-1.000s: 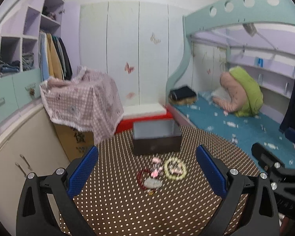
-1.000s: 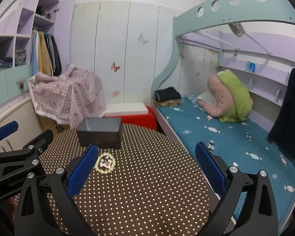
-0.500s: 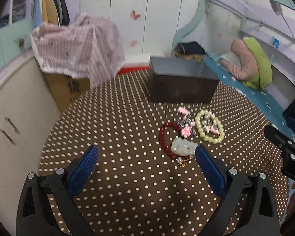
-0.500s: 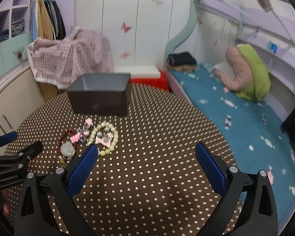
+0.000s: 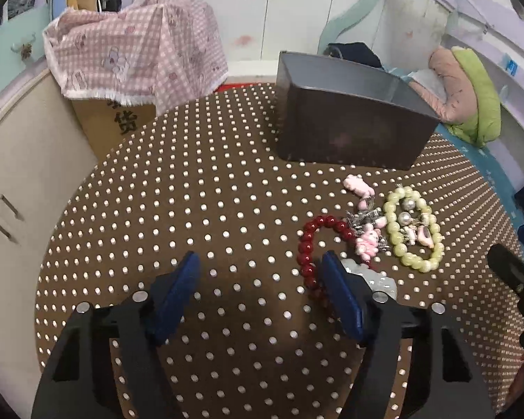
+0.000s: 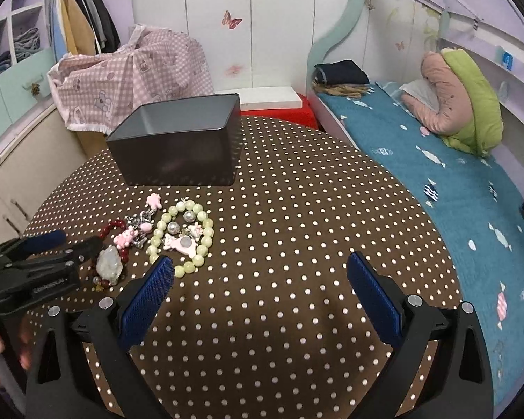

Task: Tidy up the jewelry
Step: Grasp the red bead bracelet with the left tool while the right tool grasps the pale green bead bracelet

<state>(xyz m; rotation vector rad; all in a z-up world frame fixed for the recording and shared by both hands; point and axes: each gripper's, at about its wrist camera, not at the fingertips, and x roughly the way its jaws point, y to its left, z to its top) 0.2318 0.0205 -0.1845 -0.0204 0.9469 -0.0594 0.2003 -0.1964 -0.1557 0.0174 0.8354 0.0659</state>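
Here, red bead bracelet (image 5: pixel 309 244): on counter (image 5: pixel 192 209), beside jade pendant (image 6: pixel 110 264).
Handling: light, limp, slippery; pinch the beads.
Left hand-held gripper (image 5: pixel 260 279): apart, empty.
Right hand-held gripper (image 6: pixel 260 279): apart.

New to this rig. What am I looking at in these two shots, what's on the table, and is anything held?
No robot here: a person carries one hand-held gripper per hand, each with a fisheye camera looking along its blue-padded fingers. One picture is from the left hand-held gripper, the other from the right hand-held gripper. Both are open and hold nothing. On the polka-dot table stands an open dark box. In front of it lie a red bead bracelet, a pale green bead bracelet, pink charms and a pale stone pendant. The left gripper sits right by the red bracelet.
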